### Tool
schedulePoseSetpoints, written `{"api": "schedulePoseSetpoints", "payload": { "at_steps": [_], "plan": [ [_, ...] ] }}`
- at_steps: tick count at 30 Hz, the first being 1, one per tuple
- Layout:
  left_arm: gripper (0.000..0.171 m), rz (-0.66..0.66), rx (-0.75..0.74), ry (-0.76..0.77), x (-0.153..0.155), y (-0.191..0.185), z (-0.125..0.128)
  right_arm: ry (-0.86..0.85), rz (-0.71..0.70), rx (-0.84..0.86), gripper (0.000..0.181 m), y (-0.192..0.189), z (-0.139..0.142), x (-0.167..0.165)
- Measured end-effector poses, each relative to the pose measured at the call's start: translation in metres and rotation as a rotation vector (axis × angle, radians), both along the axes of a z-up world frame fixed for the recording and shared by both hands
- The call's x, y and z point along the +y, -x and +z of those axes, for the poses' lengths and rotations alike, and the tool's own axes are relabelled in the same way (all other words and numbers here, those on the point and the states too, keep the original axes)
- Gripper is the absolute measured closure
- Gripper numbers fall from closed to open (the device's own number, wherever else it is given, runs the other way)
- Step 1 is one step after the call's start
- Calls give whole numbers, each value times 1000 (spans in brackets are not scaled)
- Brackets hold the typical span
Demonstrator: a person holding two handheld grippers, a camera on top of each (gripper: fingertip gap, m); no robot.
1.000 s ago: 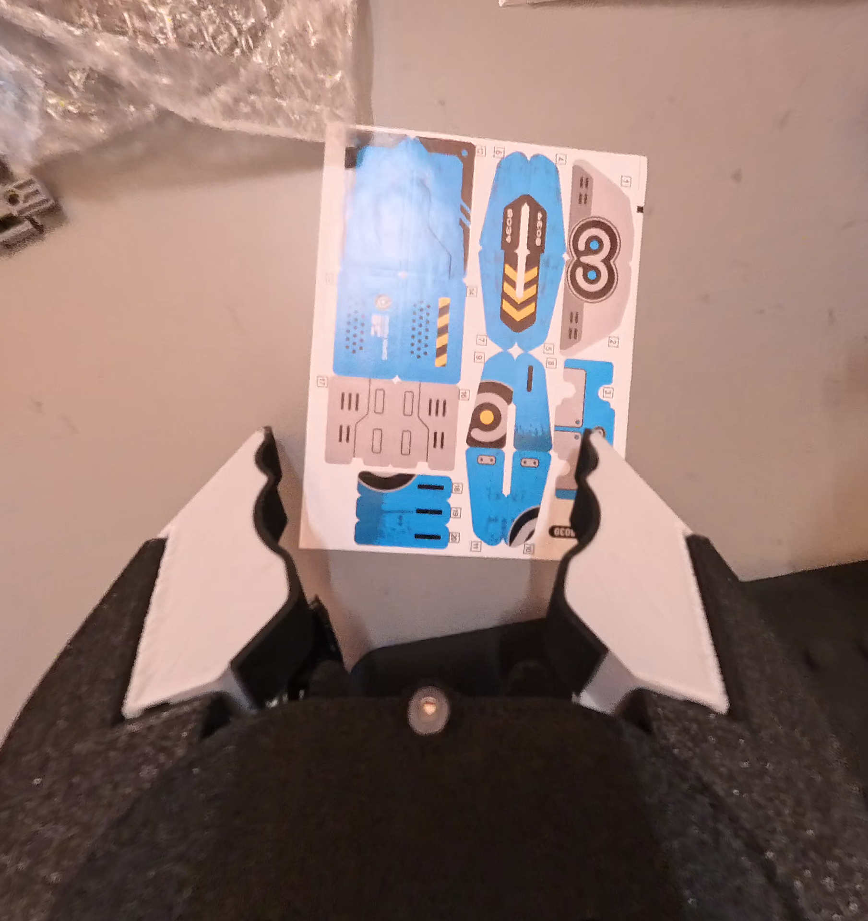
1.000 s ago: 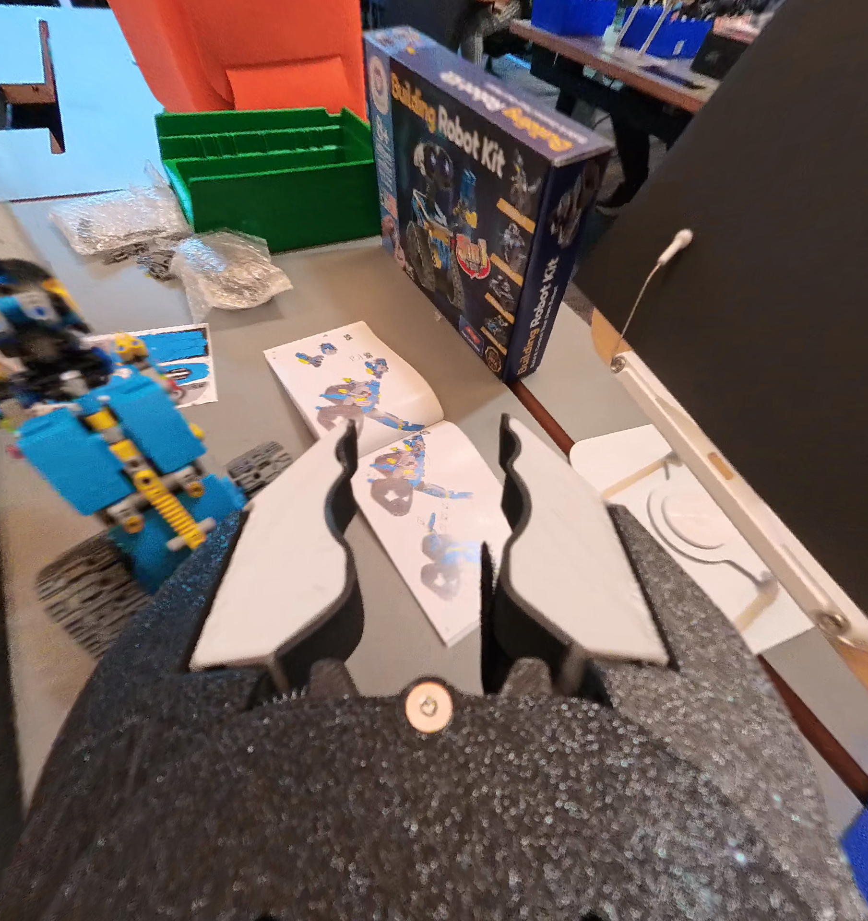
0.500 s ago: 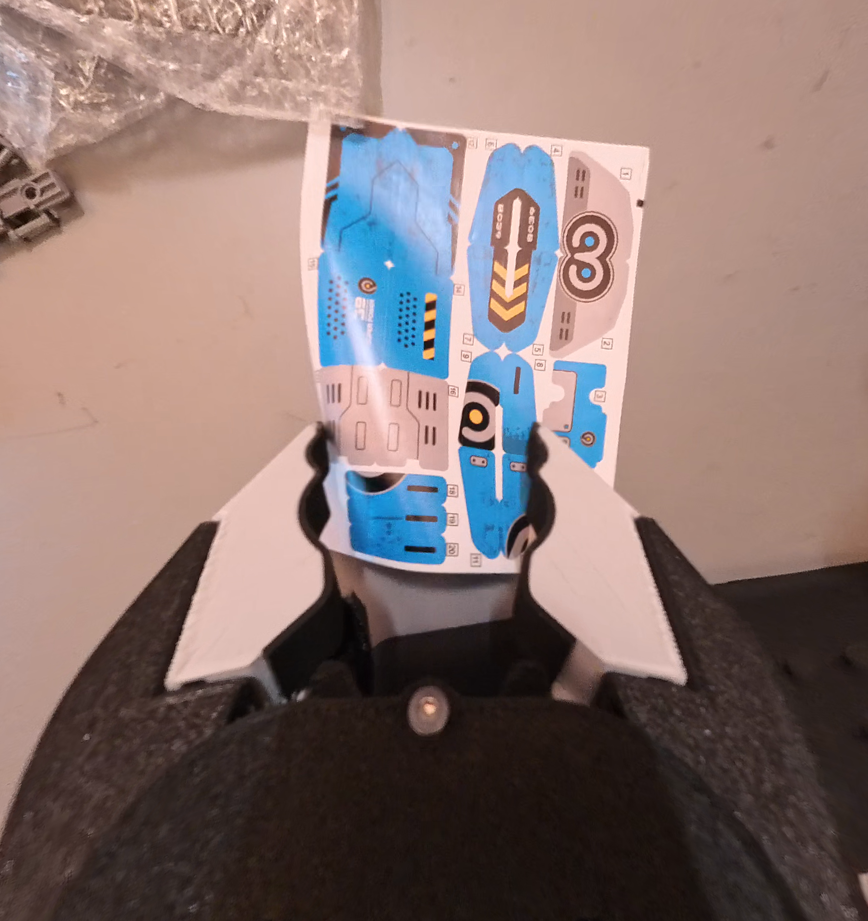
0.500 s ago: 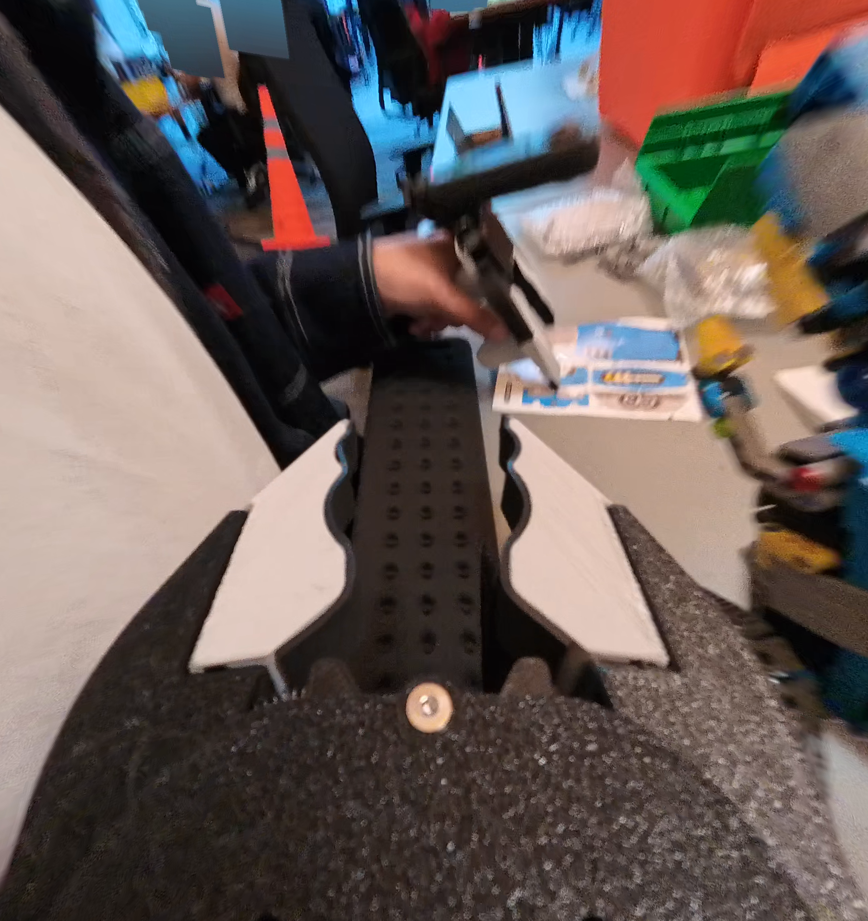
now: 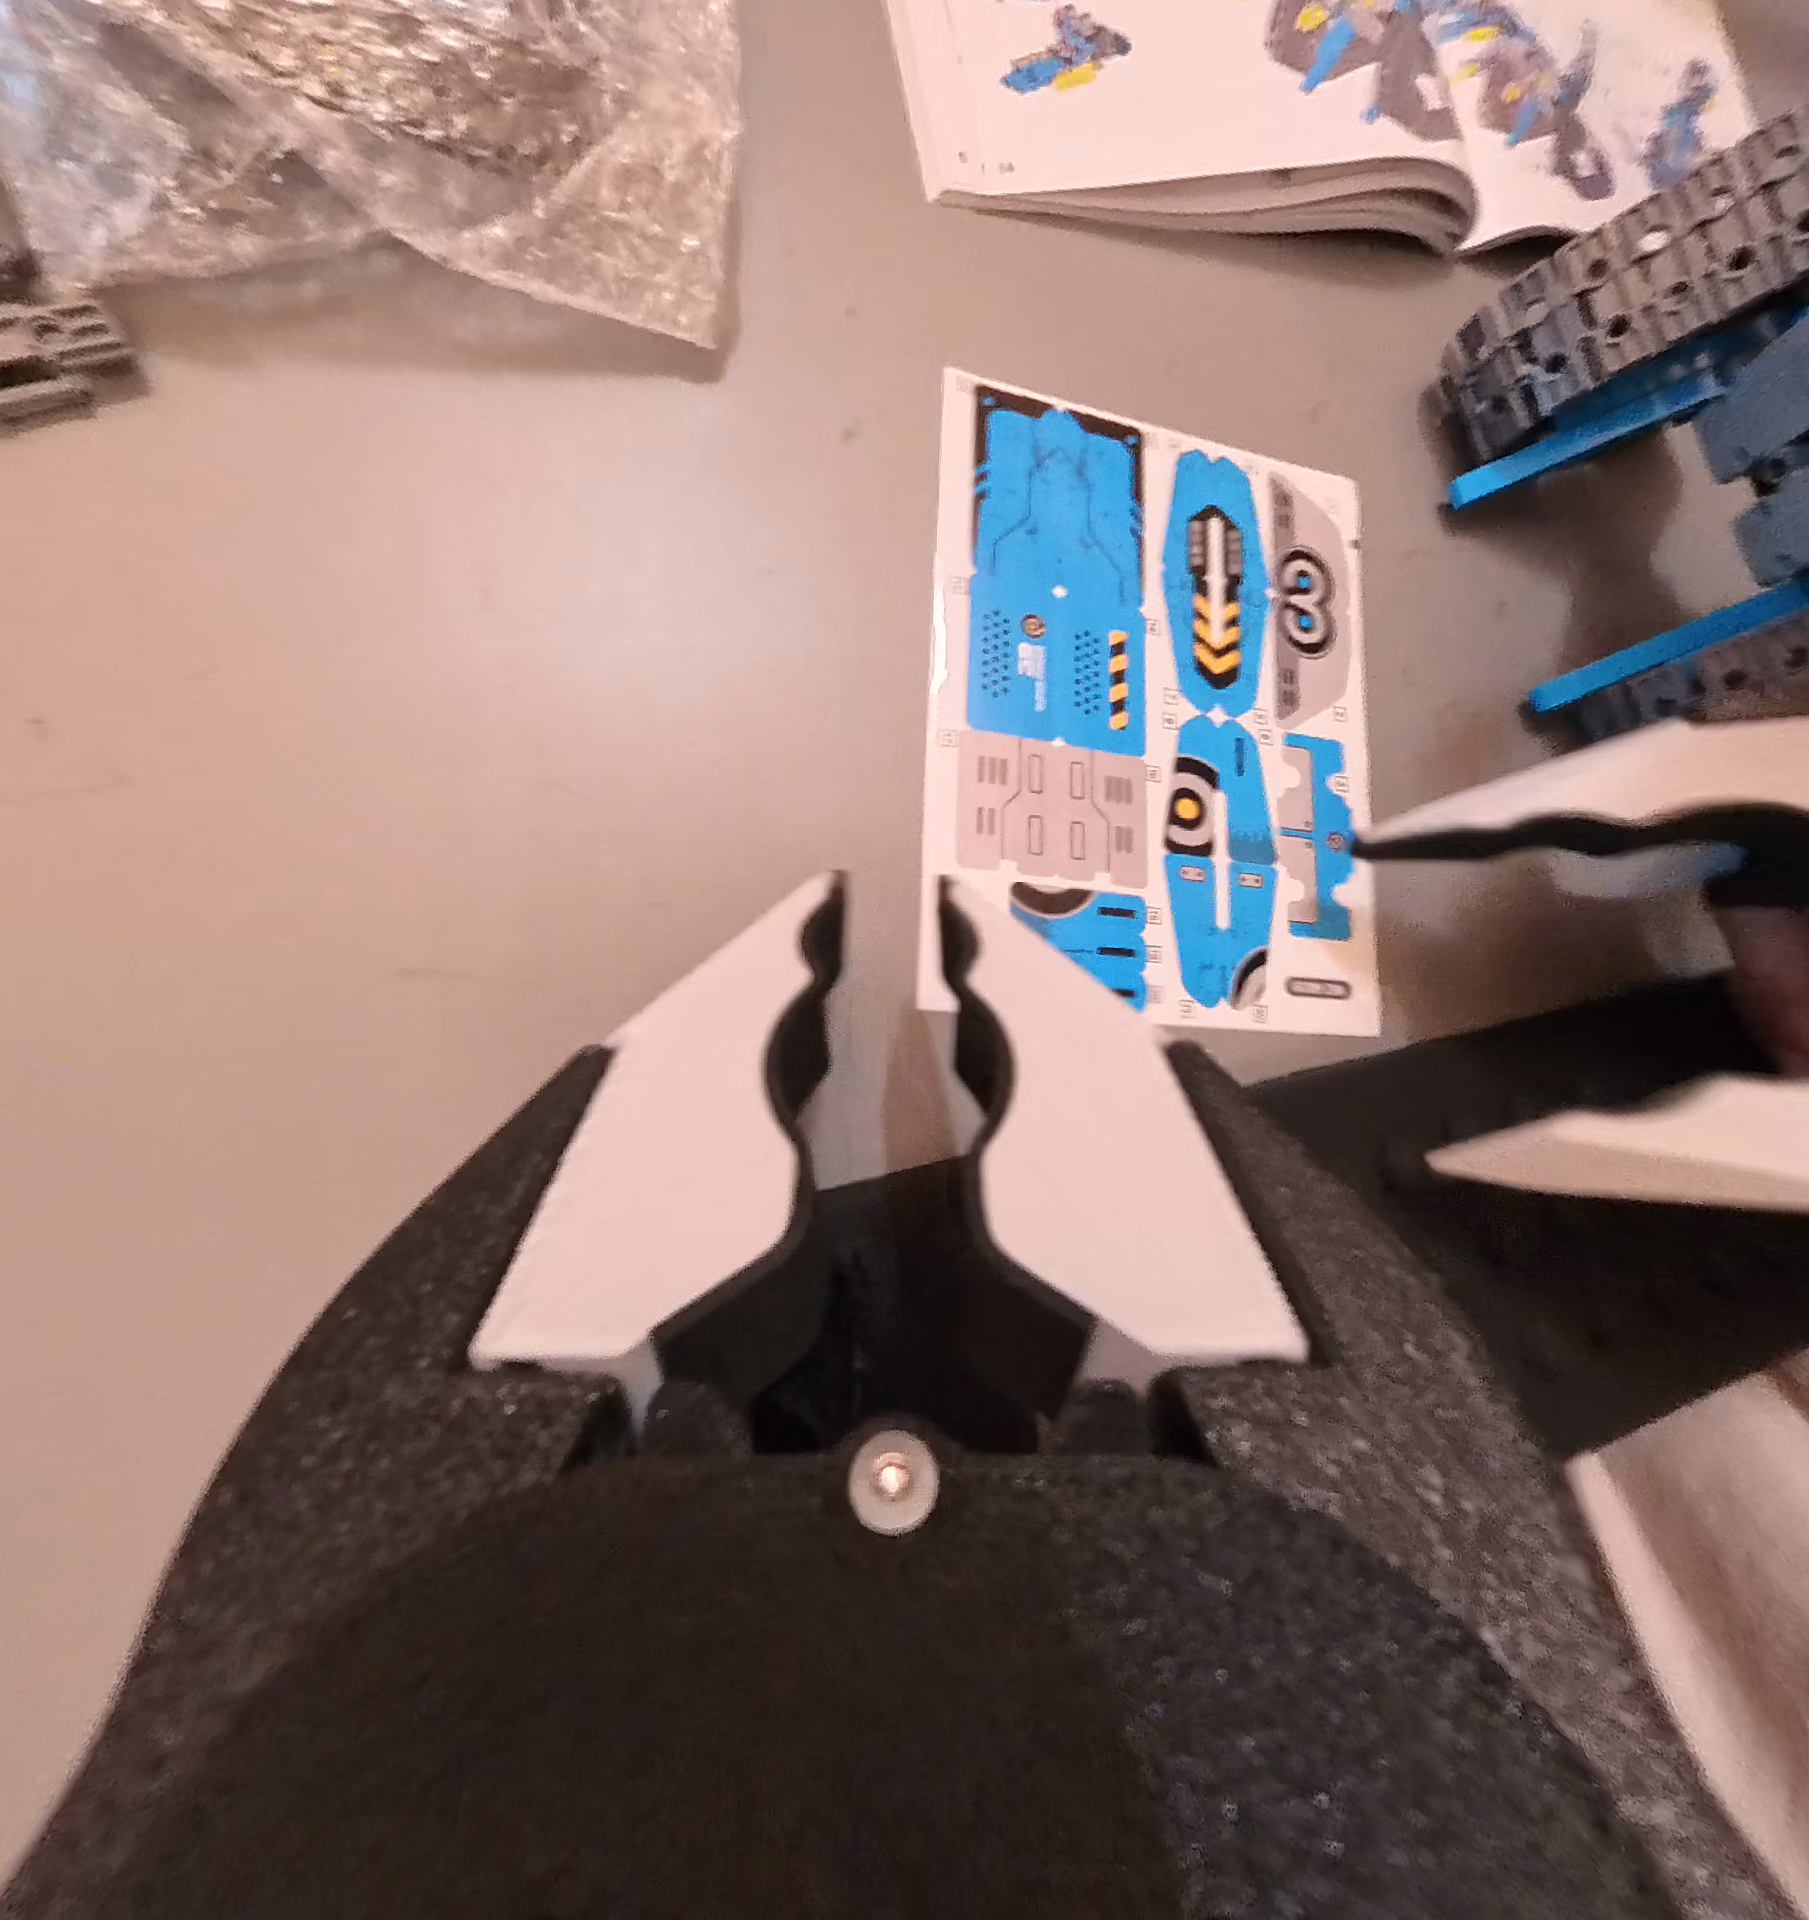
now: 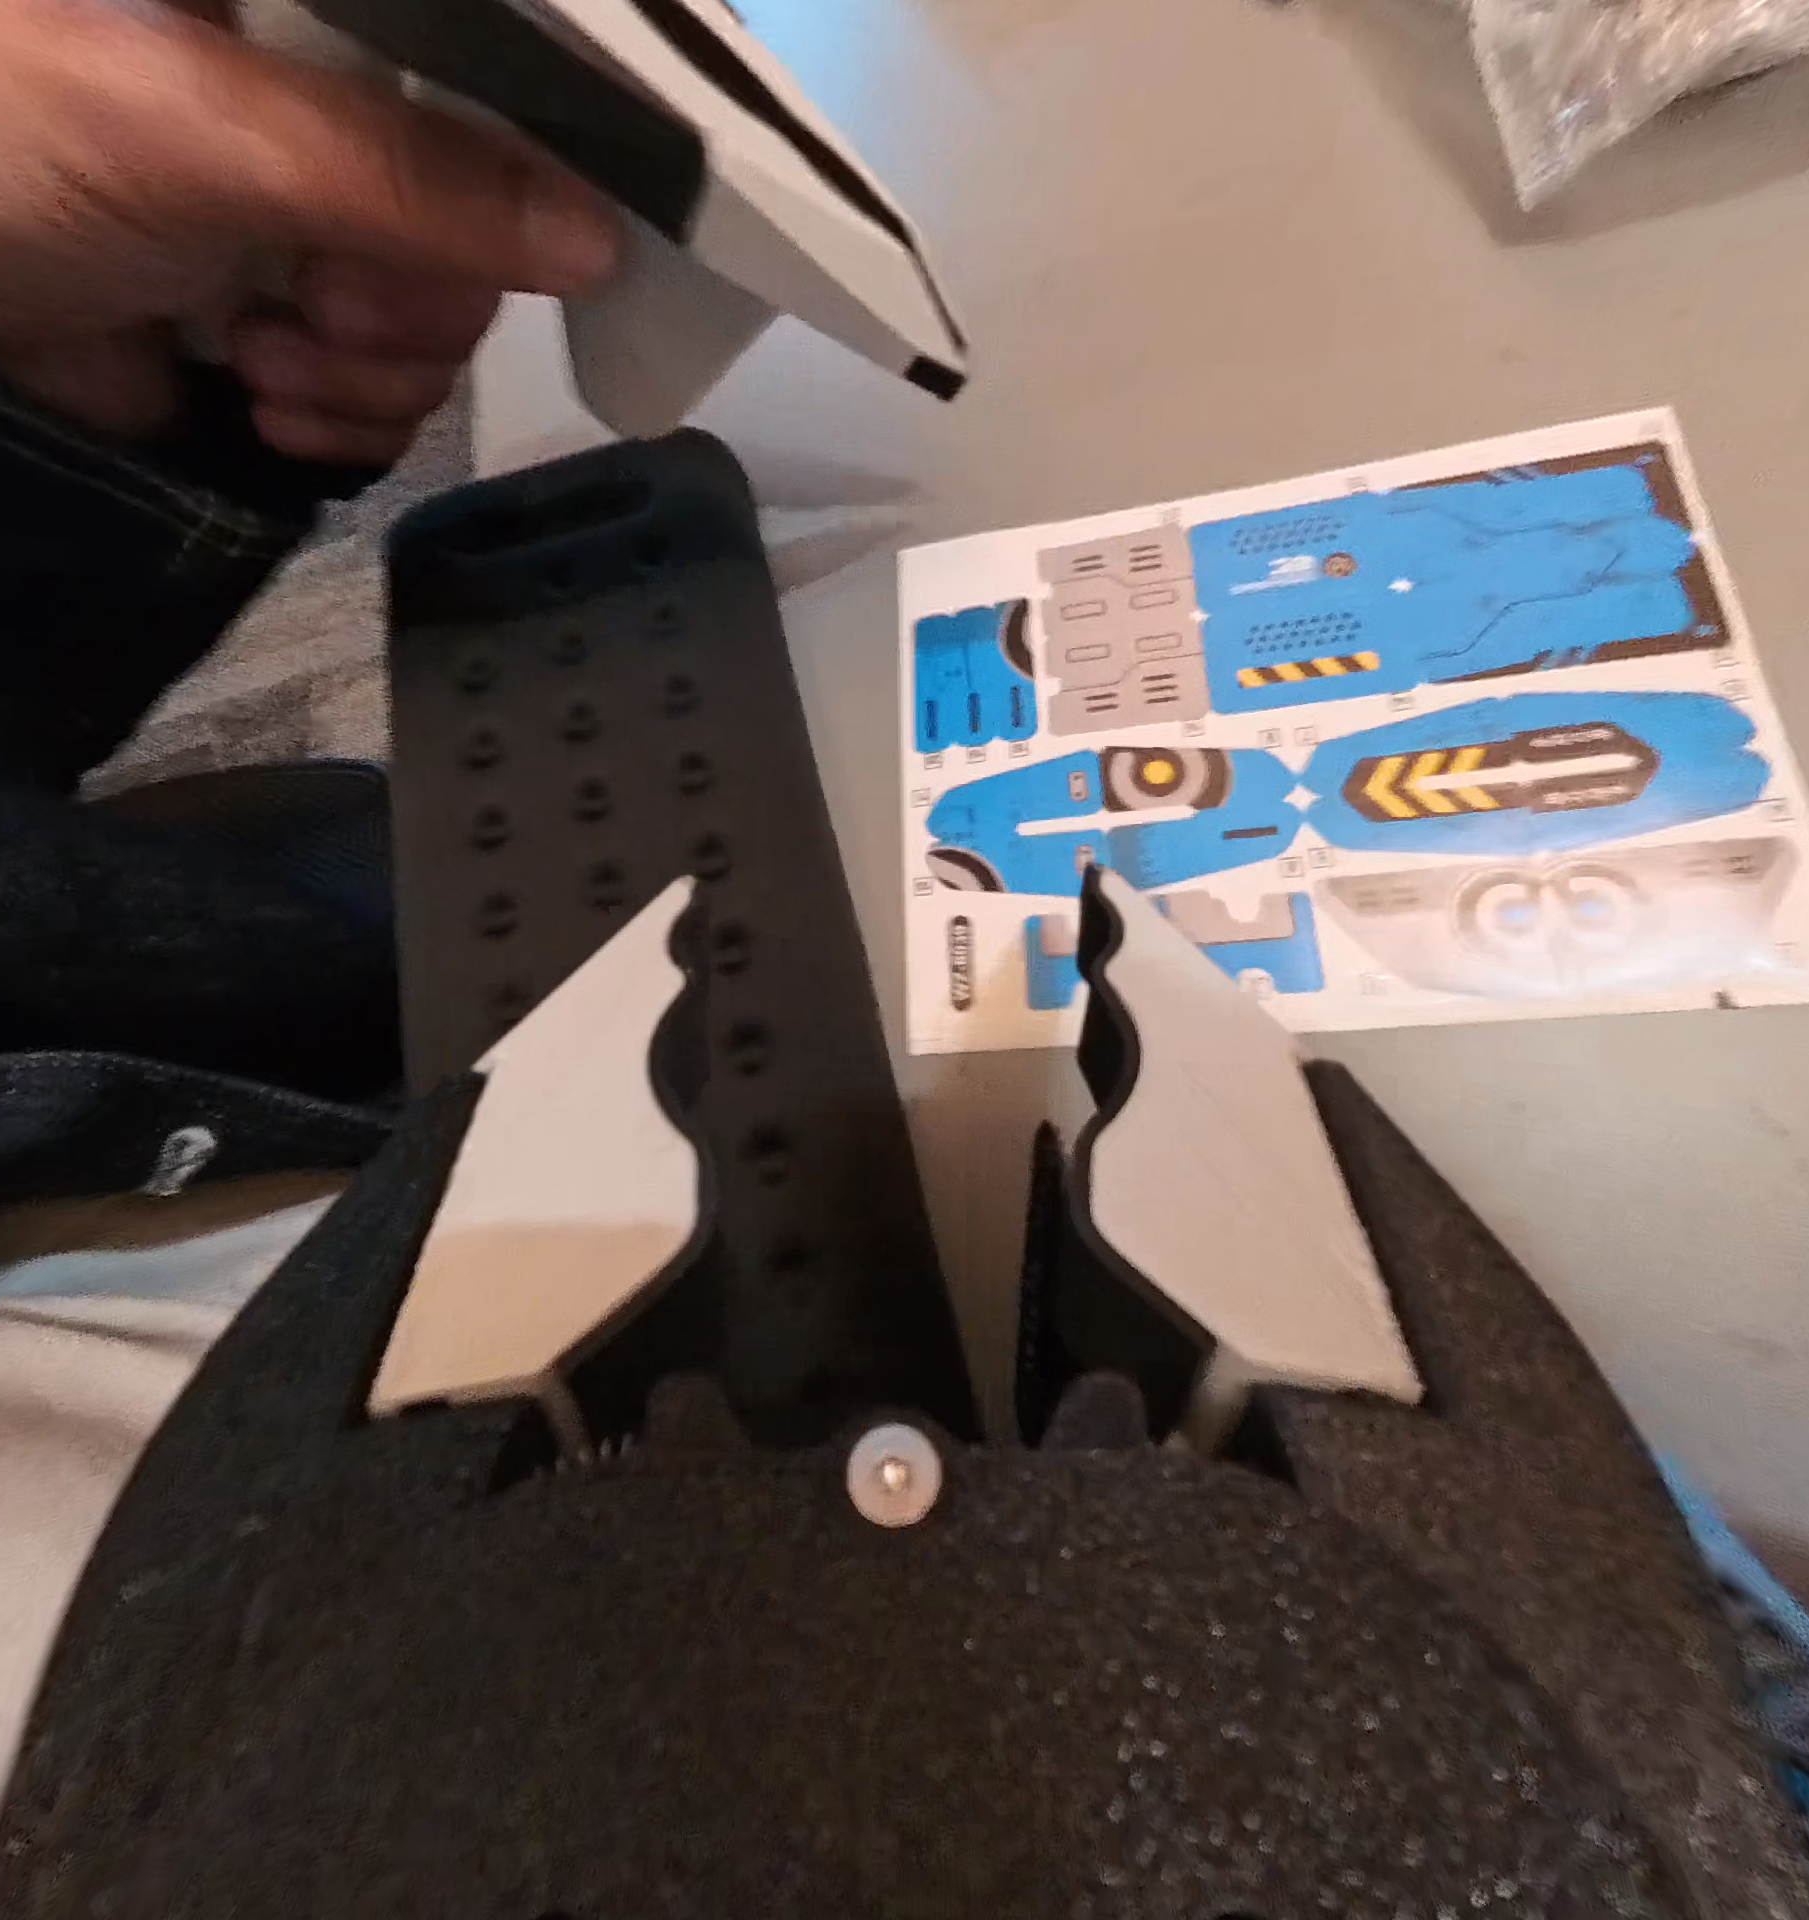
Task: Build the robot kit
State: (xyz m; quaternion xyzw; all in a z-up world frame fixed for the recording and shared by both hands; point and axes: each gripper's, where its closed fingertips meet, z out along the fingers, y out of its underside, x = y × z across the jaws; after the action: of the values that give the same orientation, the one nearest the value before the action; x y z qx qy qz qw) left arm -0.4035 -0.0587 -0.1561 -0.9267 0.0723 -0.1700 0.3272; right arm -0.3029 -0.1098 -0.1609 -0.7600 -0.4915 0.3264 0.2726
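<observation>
Currently the grey surface (image 5: 380, 665) carries, largest first: a crinkled clear plastic bag (image 5: 380, 135) at 11 o'clock, an open instruction booklet (image 5: 1191, 114) at 1 o'clock, a blue tracked model (image 5: 1689, 343) at 2 o'clock, and the sticker sheet (image 5: 1118, 623) lying flat at 1 o'clock, just ahead of my left tool (image 5: 889, 914). Left tool: narrow gap, holding nothing, beside the sheet's near corner. My right tool (image 6: 884, 894): moderately parted, empty, one tip over the sheet's near edge. Judgement: the sheet is thin, light, floppy and glossy; take it by a white margin corner.
</observation>
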Motion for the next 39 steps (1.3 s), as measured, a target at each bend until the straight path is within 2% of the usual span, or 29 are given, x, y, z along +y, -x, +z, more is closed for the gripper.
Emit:
{"api": "schedulePoseSetpoints", "payload": {
  "at_steps": [2,8,13,14,16,22,26,30,34,39],
  "plan": [
    [132,-27,-48,15,-1,-7,1,-18,-42,-54,109,-8,-7,10],
    [105,-103,-73,64,3,-31,-9,15,-109,-141,100,-31,-15,11],
    [103,-159,-58,112,-1,-51,-19,72,-100,-122,105,-26,-18,7],
    [116,-185,-69,132,-5,-56,-20,89,-96,-117,106,-24,-19,6],
    [110,-192,-89,128,-7,-60,-19,100,-101,-109,104,-22,-18,7],
    [112,-243,-116,135,-12,-69,-18,102,-92,-99,104,-11,-19,10],
    [98,-338,-112,135,-22,-75,-16,94,-86,-96,105,-8,-19,12],
    [99,-370,-178,146,-29,-77,-13,86,-98,-94,109,-6,-19,16],
    [100,-368,-186,153,-30,-75,-13,13,-112,-113,112,-3,-19,23],
    [101,-360,-199,151,-29,-75,-12,-227,-120,-169,141,-5,-14,36]
  ]
}}
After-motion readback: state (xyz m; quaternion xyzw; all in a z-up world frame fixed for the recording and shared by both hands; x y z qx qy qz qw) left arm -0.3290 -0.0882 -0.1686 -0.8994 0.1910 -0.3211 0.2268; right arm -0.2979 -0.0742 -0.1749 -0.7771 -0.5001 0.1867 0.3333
